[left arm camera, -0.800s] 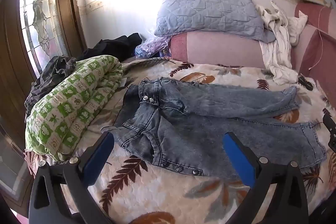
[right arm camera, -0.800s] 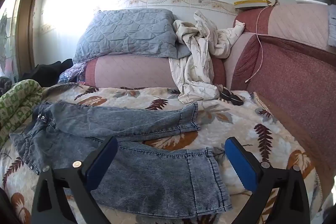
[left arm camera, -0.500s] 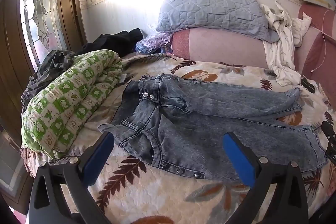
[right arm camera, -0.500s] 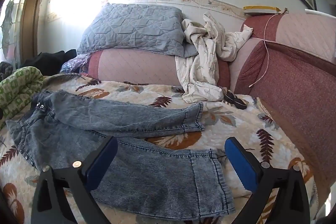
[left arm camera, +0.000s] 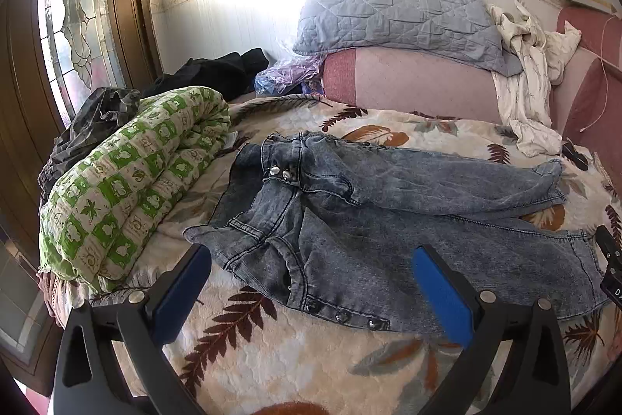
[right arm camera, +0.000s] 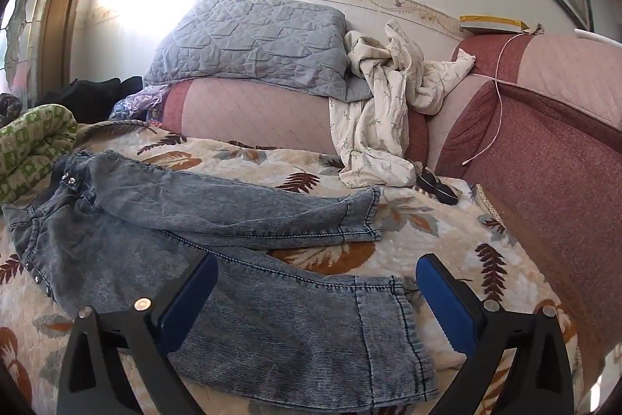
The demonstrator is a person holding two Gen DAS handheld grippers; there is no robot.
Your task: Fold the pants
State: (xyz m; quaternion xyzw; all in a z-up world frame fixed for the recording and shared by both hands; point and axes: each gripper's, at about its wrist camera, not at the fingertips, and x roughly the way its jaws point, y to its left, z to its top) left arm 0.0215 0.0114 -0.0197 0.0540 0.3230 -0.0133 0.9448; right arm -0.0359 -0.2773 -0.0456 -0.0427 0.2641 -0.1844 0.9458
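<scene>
Grey-blue acid-wash jeans (left arm camera: pixel 388 220) lie spread on the leaf-print bedspread (left arm camera: pixel 295 349), waist to the left, both legs running right and slightly apart. My left gripper (left arm camera: pixel 311 282) is open and empty, above the near waist edge with its snap buttons. My right gripper (right arm camera: pixel 315 294) is open and empty, above the near leg's cuff end (right arm camera: pixel 388 337). The far leg's cuff (right arm camera: pixel 361 216) lies beyond it. The right gripper's edge shows in the left wrist view (left arm camera: pixel 610 267).
A rolled green-and-white quilt (left arm camera: pixel 128 189) lies left of the waist. A blue-grey quilted pillow (right arm camera: pixel 252 41) and a crumpled white garment (right arm camera: pixel 381 111) rest on the pink headboard cushion. A small dark object (right arm camera: pixel 435 185) lies near the far cuff. A maroon cushion (right arm camera: pixel 544 174) borders the right.
Both grippers have risen and drawn back slightly, so the jeans sit a little lower and further in both views. Both stay open and the jeans have not moved.
</scene>
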